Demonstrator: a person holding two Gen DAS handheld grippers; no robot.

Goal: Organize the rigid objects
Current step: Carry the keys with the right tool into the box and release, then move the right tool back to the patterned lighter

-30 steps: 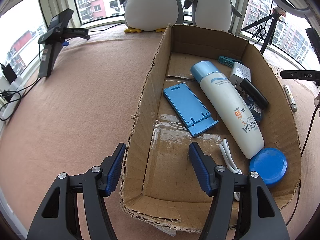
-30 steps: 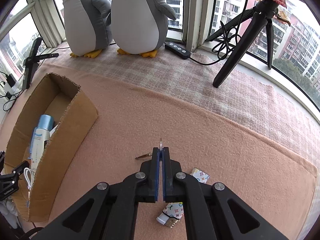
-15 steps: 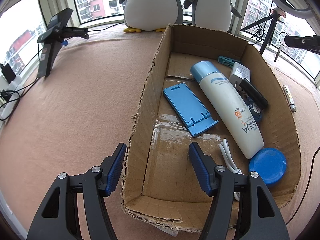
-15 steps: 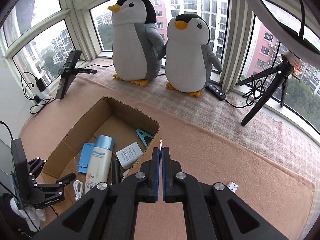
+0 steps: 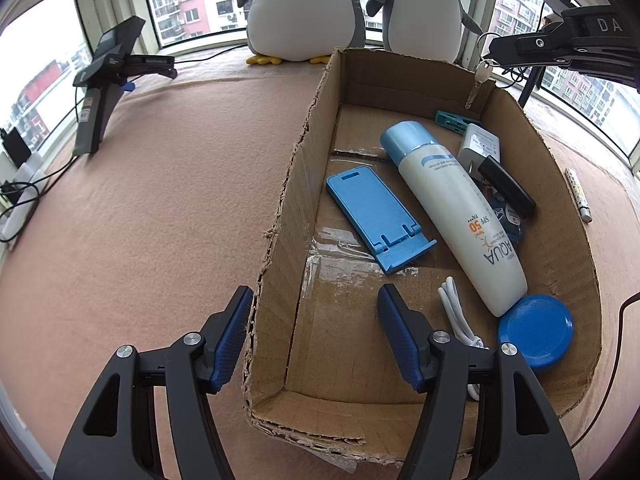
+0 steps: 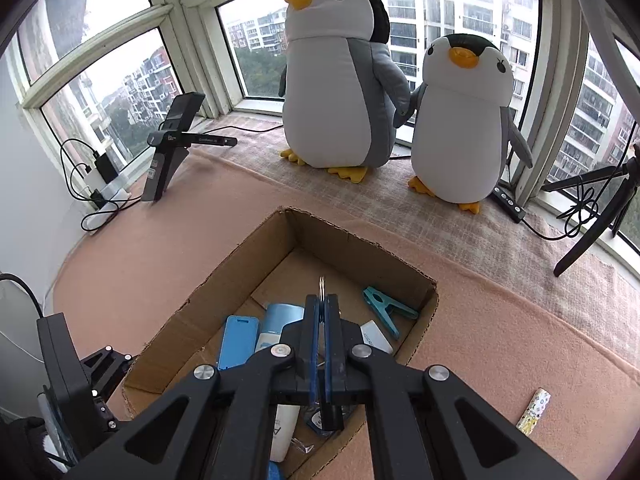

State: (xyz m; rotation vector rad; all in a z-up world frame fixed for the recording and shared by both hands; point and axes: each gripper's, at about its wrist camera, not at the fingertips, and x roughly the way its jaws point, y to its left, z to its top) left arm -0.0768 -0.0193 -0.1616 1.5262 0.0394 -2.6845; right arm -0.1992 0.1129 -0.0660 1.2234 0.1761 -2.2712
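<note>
My right gripper (image 6: 322, 304) is shut on a metal key ring (image 6: 321, 283) and hovers over the far end of the cardboard box (image 6: 224, 276). In the left wrist view the right gripper (image 5: 496, 46) shows at the upper right, and the key (image 5: 478, 82) dangles below the ring above the box's far corner. My left gripper (image 5: 316, 308) is open and straddles the box's left wall (image 5: 280, 216) near the front corner. Inside the box lie a sunscreen bottle (image 5: 460, 208), a blue phone stand (image 5: 376, 216), a blue lid (image 5: 536, 332), a white cable (image 5: 456, 316), a teal clip (image 5: 452, 118) and a white charger (image 5: 480, 144).
A patterned stick (image 6: 534, 410) lies on the pink felt to the right of the box. Two plush penguins (image 6: 344, 92) stand by the window behind it. A black folding stand (image 6: 172, 148) and cables sit at the far left, a tripod (image 6: 588, 236) at the far right.
My right gripper has carried the key ring up off the felt and leftward over the box's far end. The left gripper and the box have stayed still.
</note>
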